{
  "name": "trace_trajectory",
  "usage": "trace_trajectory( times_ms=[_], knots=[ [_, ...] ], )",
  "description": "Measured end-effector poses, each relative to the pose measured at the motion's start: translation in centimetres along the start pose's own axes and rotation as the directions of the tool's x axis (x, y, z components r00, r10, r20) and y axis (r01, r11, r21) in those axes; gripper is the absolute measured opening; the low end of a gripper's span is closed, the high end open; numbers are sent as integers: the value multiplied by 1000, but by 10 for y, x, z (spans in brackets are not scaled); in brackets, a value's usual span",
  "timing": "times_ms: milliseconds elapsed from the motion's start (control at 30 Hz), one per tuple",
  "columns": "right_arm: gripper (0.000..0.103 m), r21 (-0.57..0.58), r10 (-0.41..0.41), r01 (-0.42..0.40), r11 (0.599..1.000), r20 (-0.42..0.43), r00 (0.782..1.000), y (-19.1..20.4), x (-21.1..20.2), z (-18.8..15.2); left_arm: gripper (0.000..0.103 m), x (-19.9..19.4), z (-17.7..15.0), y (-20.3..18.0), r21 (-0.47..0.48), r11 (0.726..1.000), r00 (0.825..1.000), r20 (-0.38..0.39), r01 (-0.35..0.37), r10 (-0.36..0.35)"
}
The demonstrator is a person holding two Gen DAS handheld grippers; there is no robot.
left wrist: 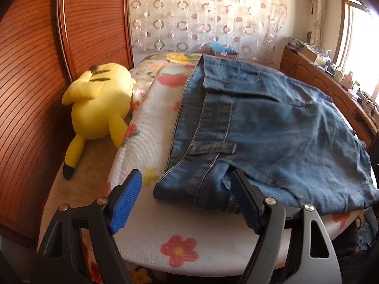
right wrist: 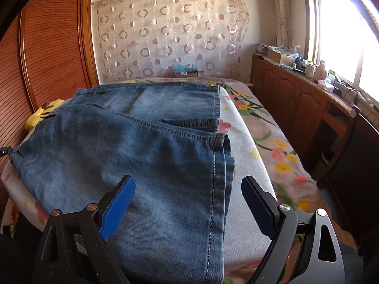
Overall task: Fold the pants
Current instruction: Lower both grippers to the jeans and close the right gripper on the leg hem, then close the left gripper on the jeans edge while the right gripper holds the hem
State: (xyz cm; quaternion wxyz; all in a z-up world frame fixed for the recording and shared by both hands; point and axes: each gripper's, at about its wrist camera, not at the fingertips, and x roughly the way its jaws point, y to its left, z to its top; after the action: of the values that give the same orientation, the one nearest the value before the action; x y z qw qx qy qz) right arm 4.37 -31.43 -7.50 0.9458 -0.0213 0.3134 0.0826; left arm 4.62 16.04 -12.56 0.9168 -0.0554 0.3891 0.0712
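A bedroom in a home is shown. A bed covered by a white, flower-printed blanket point(left wrist: 151, 123) is set against reddish-brown slatted wooden wardrobe doors point(left wrist: 30, 90). A yellow plush toy with black-tipped ears point(left wrist: 99, 108) is laid beside the blanket. The far wall is hung with a sheer curtain patterned with pink rings point(right wrist: 170, 33). A long brown wooden cabinet cluttered with boxes and bottles point(right wrist: 296, 90) is placed under a sunlit window point(right wrist: 343, 28).
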Motion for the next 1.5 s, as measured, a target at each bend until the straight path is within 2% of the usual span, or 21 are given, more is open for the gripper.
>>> trace_trajectory(
  times_ms=[300,500,767,1000,1200,1267,1333,1500],
  knots=[
    [89,18,10,-9,1000,-70,997,-17,1,3,74,22,-12,7,-10,1000,998,-58,-21,21],
    [86,22,39,-37,999,-109,993,-25,-2,0,75,26,-15,9,-12,1000,998,-60,-16,15],
    [73,30,53,-50,998,-144,988,-31,-3,-6,75,27,-15,8,-9,1000,998,-56,-16,15],
    [62,21,51,-49,999,-143,988,-31,0,-4,69,23,-16,11,-19,1000,999,-50,12,-13],
    [40,1,41,-41,999,-135,990,-30,-4,-5,57,18,-13,11,-36,998,998,-29,55,-56],
    [15,-3,67,-68,998,-133,989,-28,-5,-5,56,19,-13,11,-39,998,998,-28,55,-56],
    [13,-16,86,-89,996,-138,987,-22,-3,-3,56,20,-13,12,-47,997,998,-29,58,-59],
    [9,-18,71,-74,997,-113,991,-26,-7,2,56,15,-11,13,-64,995,997,-22,71,-72]
  ],
)
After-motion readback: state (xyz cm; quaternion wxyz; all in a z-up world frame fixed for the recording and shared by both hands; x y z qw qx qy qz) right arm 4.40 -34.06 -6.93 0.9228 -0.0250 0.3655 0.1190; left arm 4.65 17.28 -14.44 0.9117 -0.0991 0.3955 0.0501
